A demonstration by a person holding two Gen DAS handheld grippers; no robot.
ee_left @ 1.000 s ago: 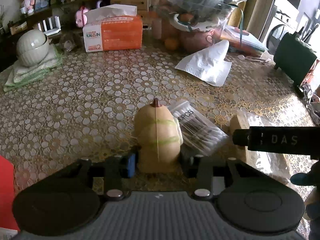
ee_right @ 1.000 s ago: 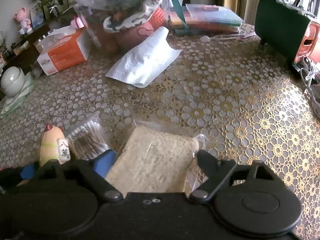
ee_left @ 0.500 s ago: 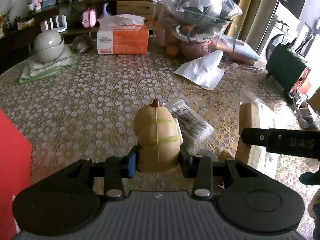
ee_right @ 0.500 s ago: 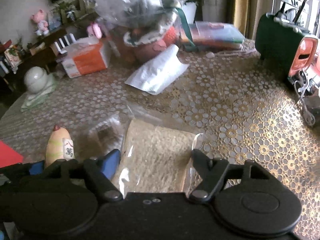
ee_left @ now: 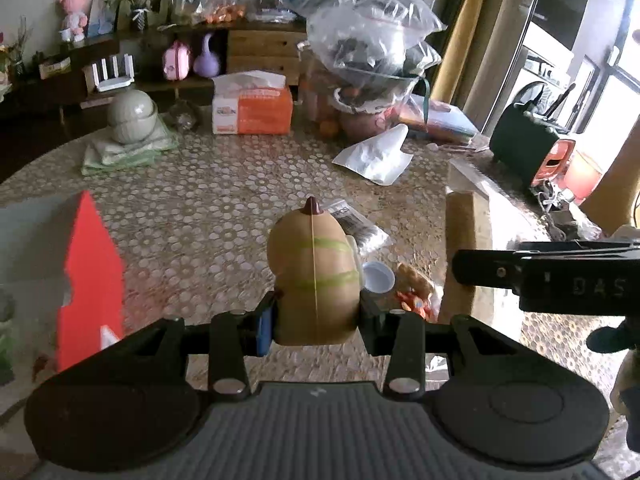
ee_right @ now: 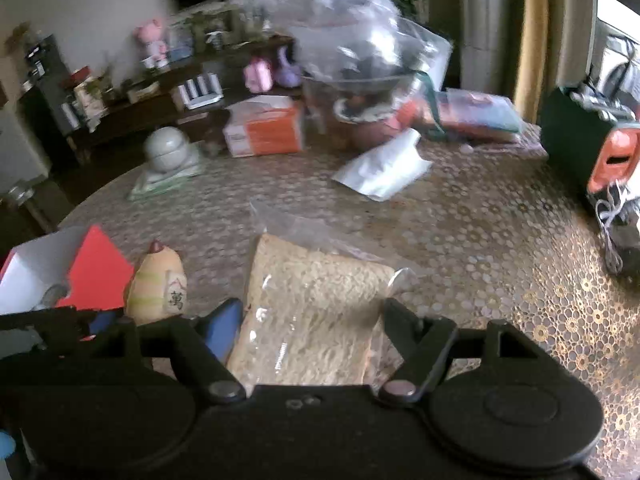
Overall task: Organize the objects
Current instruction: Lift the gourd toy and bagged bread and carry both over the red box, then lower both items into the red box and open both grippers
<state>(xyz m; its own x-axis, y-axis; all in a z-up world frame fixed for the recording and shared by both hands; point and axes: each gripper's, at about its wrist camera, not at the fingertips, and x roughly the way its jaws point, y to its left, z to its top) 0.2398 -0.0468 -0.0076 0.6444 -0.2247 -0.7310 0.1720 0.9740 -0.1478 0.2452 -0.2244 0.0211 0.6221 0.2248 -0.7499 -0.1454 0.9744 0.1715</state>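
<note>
My left gripper (ee_left: 316, 322) is shut on a tan figurine (ee_left: 314, 276) with green stripes and a brown tip, held above the table; it also shows in the right wrist view (ee_right: 158, 286). My right gripper (ee_right: 312, 332) is shut on a bagged slice of bread (ee_right: 312, 312), lifted off the table; the bread shows edge-on in the left wrist view (ee_left: 466, 248). A red and white box (ee_left: 86, 276) stands open at the left, also in the right wrist view (ee_right: 60, 276). A cotton swab packet (ee_left: 358, 228), a small white cap (ee_left: 378, 278) and a snack wrapper (ee_left: 414, 288) lie below.
A patterned tablecloth (ee_left: 200, 208) covers the table. At the back stand an orange tissue box (ee_left: 252, 110), a white pot on folded cloths (ee_left: 132, 120), a heap of plastic bags (ee_left: 372, 60) and a white pouch (ee_left: 378, 154). A dark green appliance (ee_left: 528, 148) sits at the right.
Both grippers have risen from the table with the figurine and the bread. The red and white box has come into view at the left, and the cap and wrapper show below.
</note>
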